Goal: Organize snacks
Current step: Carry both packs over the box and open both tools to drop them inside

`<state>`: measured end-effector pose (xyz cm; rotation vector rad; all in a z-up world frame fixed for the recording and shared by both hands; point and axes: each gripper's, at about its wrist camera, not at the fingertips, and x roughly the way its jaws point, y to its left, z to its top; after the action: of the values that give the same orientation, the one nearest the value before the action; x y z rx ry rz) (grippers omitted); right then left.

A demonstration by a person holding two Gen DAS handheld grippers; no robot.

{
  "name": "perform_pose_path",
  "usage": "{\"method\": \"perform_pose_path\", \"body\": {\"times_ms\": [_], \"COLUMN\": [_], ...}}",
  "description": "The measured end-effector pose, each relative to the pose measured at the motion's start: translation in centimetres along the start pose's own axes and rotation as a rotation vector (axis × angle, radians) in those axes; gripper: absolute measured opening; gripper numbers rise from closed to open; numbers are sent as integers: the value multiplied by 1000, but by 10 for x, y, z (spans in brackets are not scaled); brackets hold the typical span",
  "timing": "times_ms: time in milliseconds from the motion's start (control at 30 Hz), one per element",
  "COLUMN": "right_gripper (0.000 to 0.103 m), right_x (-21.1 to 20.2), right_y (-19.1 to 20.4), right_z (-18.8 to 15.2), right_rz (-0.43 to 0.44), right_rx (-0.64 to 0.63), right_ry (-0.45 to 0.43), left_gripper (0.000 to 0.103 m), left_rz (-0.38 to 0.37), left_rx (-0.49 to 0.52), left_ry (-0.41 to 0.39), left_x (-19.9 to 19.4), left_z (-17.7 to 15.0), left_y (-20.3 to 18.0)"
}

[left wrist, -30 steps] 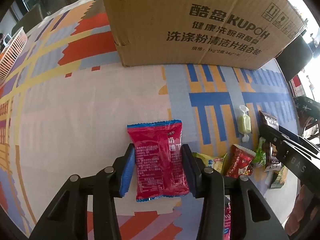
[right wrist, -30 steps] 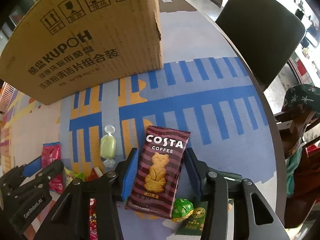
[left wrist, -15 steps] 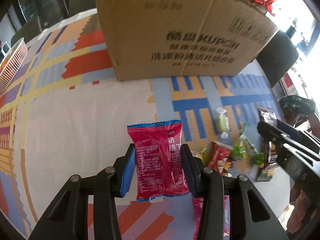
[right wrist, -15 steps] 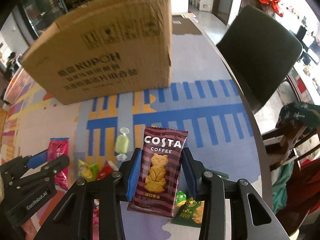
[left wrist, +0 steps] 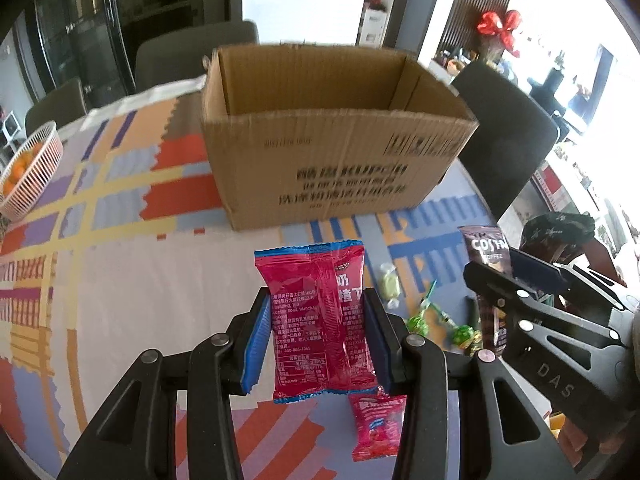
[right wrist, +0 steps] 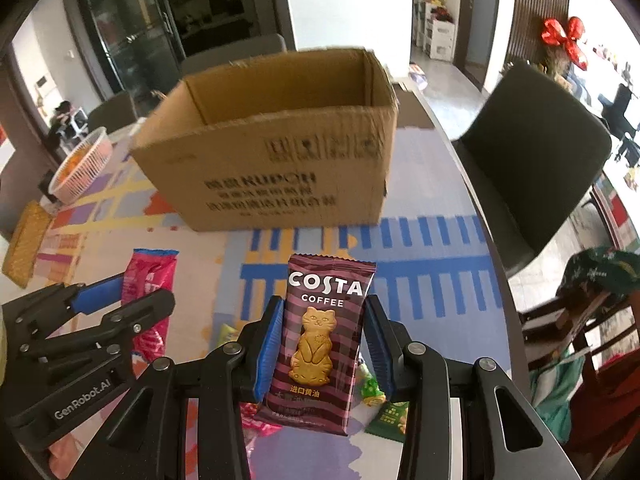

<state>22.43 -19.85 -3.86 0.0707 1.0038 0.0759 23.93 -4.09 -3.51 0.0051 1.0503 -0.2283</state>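
Your left gripper (left wrist: 316, 336) clamps the red packet (left wrist: 320, 320) and your right gripper (right wrist: 320, 344) the Costa biscuit packet (right wrist: 320, 336), both upright. The open cardboard box (left wrist: 332, 160) stands ahead beyond both, roughly equally near. Its floor is hidden behind the front wall.

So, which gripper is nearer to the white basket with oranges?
Left. The left gripper is on the same side as the basket; the right gripper is farther off, toward the dark chair.
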Motion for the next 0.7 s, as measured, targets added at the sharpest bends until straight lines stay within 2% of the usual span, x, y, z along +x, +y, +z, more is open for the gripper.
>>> {"method": "perform_pose_path", "body": {"times_ms": [400,700], "right_gripper": [41,41], "right_x": [-47,-61], "right_y": [13,16], "right_z": [22,44], "right_rz": [29,34], "right_rx": [-30,-38], "right_ry": [-141,-196], "left_gripper": [44,44], "left_rz": [-8,-5], "left_rx": [11,11], "left_ry": [-125,-187], "left_x": [-47,-68], "left_z": [20,46], "left_y": [-2,2]}}
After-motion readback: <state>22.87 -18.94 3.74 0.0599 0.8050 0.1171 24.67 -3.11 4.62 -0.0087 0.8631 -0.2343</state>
